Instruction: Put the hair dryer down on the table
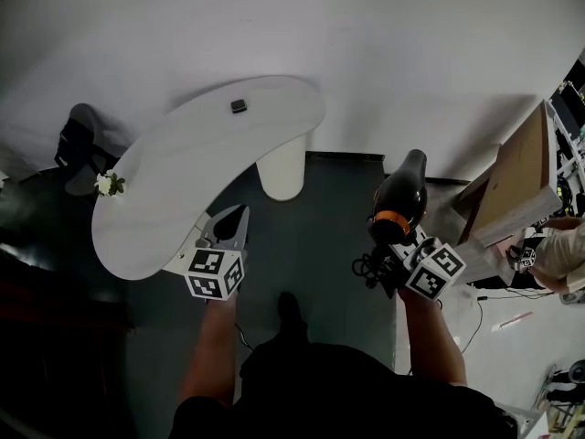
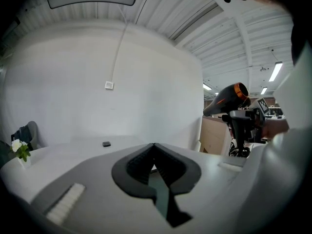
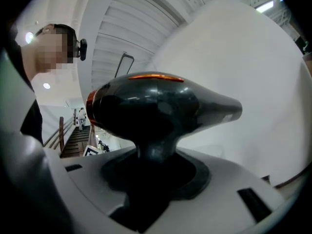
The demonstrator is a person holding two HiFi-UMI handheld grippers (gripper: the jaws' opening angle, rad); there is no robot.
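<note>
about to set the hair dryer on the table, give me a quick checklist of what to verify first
1. Grip secure: ok. The right gripper is clamped on the handle of the hair dryer.
2. Dryer above the table: not ok. It hangs over the floor, to the table's right.
3. Landing spot free: ok. The top is mostly bare, with only a small dark object toward the far edge and flowers at the left end.
4. Left gripper out of the way: ok. It is shut and empty, at the table's near edge.
5. Cord free: cannot tell. It is bunched by the handle.
</note>
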